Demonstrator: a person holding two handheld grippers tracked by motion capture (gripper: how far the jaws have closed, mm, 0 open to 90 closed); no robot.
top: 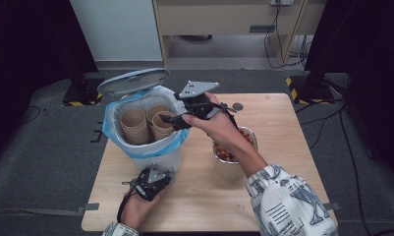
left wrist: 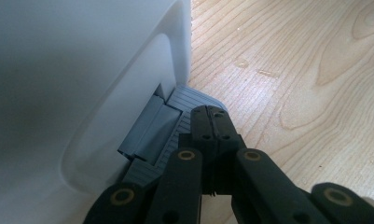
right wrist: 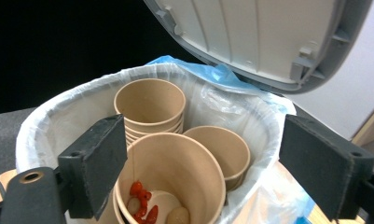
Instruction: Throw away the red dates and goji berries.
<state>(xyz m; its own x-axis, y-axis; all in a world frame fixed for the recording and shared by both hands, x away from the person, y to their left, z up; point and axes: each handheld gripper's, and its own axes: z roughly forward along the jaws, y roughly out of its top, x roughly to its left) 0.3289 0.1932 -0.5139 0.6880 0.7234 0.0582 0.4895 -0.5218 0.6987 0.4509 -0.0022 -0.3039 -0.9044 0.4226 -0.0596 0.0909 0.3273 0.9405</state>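
Note:
A white pedal bin (top: pixel 153 156) with a blue liner stands on the table's left half, its grey lid (top: pixel 133 81) raised. Several brown paper cups (top: pixel 134 125) stand inside. My right gripper (top: pixel 177 121) hovers at the bin's right rim, jaws open. In the right gripper view the gripper (right wrist: pixel 212 165) has its pads wide apart above a cup (right wrist: pixel 194 158) holding red and pale food scraps; stacked cups (right wrist: pixel 149 100) sit behind. My left gripper (top: pixel 156 172) is shut at the bin's base. In its own view the left gripper's closed tips (left wrist: pixel 212 116) rest on the grey pedal (left wrist: pixel 173 126).
A foil tray (top: pixel 251 133) of reddish food sits right of the bin, partly under my right forearm. A small round disc (top: pixel 238 106) lies near the wooden table's (top: pixel 288 147) far edge. Cables and stands surround the table on the floor.

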